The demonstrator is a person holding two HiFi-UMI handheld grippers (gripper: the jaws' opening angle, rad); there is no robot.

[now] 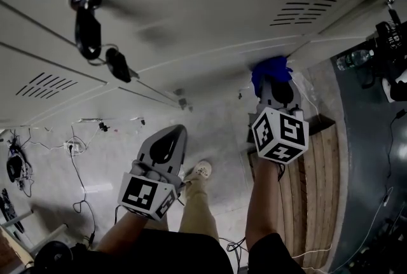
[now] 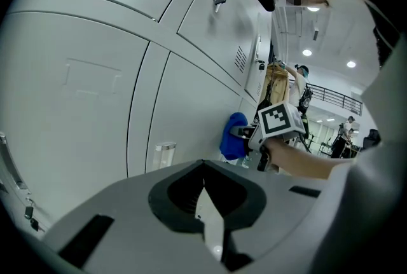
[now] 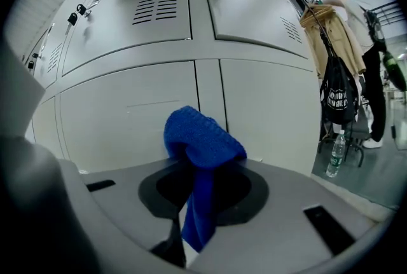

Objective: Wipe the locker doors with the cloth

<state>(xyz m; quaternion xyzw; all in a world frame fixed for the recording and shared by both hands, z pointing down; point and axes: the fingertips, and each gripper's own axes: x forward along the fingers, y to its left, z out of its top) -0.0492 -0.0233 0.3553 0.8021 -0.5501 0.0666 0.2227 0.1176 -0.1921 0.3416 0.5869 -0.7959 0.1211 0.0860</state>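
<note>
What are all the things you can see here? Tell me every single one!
locker doors: several, pale grey, filling the wall ahead
vent slots: a set on each upper door, dark
cloth: one, blue, by a lower door
coat: one, tan, hanging at the lockers' right end
bag: one, black, hanging below the coat
water bottle: one, clear, on the floor under the bag
cables: a few, thin, on the floor at left
wooden slats: one platform, light wood, floor at right
other person: one, far right
right gripper: grey, shut on the cloth
left gripper: grey, jaws together, empty
shoe: one, pale, below
</note>
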